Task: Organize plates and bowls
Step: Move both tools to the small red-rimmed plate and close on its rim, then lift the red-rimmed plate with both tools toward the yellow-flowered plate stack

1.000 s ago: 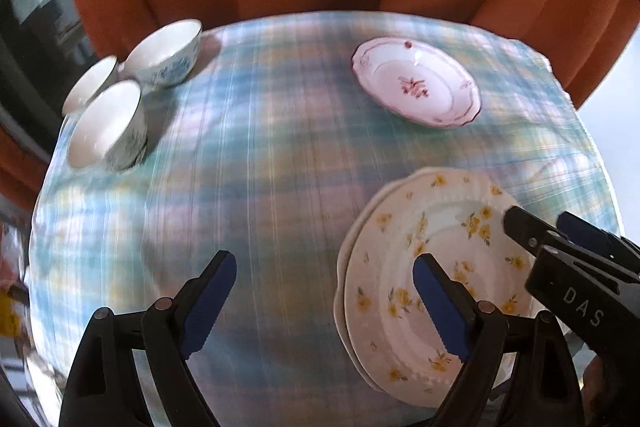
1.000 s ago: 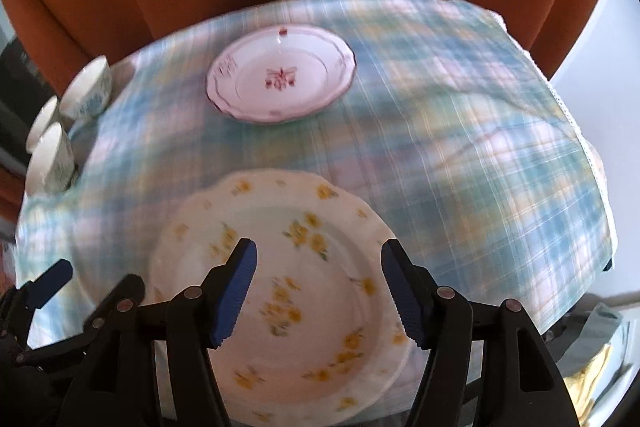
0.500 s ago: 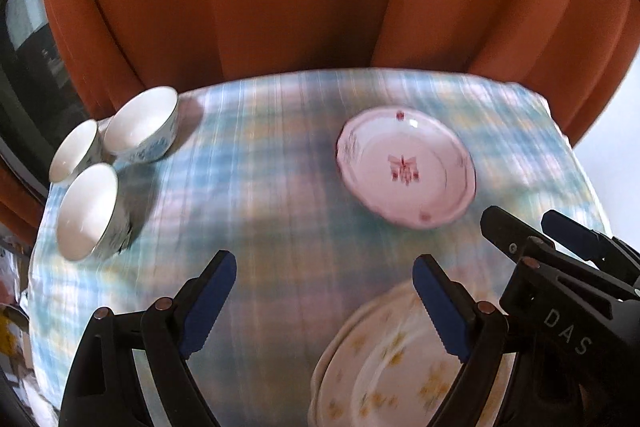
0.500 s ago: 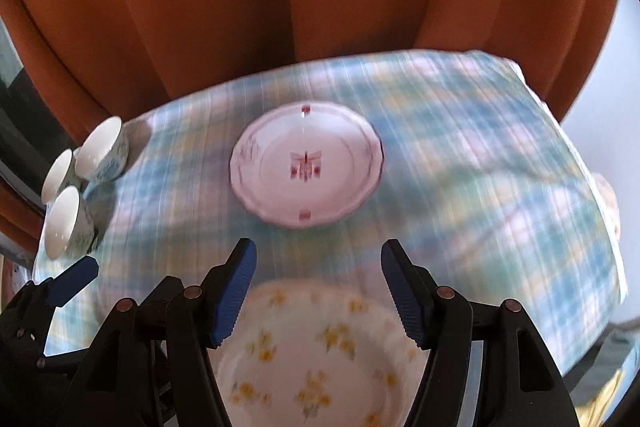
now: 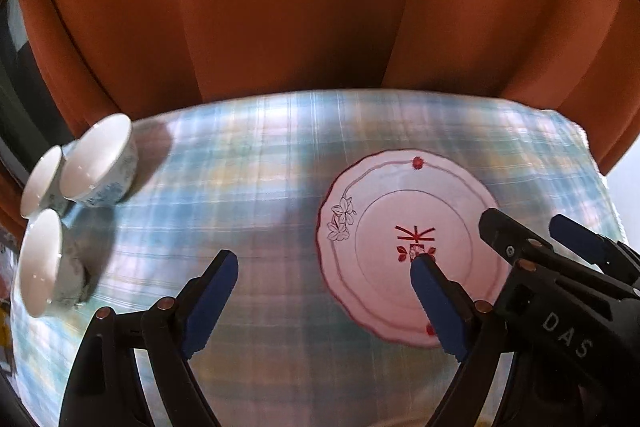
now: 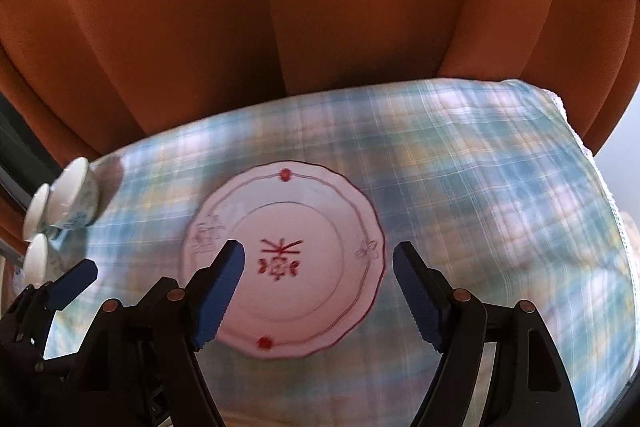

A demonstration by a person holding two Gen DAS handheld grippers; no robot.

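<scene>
Both tools, jaws apart and empty, have left the near yellow-flowered stack; the right tool [image 6: 318, 291], just widened, now frames the red-patterned plate [image 6: 304, 291], left tool [image 5: 324, 301] alongside.

Two handheld grippers are pointing steeply downward, side by side. The left gripper [image 5: 324, 279] is standing with its blue-padded jaws spread wide, nothing between them. Just to its right, the right gripper [image 6: 320, 269] is also gaping; its jaws have just been opening wider, gripping nothing, pads touching nothing.
</scene>
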